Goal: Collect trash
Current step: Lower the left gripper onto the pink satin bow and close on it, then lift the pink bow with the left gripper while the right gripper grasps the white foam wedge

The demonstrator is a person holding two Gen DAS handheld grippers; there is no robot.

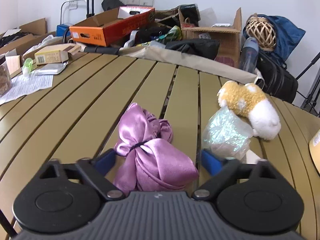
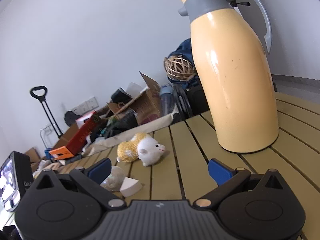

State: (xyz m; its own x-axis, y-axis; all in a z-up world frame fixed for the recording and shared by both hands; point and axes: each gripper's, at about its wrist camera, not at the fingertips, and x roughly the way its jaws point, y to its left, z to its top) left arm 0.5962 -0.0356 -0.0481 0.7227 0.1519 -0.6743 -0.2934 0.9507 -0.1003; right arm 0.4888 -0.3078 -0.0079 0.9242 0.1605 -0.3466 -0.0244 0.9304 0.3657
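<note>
Two tongs, both apart: my left tongs straddle the purple cloth bundle on the surface, its long axis pointing away; right tongs empty, farther off

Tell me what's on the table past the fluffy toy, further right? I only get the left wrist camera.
Observer: A tall pale-yellow thermos jug with a grey collar and handle stands upright on the olive slatted table.
Operator: Are the other tongs holding something?
Observer: No. The right tongs are open, and nothing is between them.
Operator: Does the toy have a face?
Observer: Yes. The yellow-and-white plush lamb lies on its side, and its white face has a small pink mouth.
</note>
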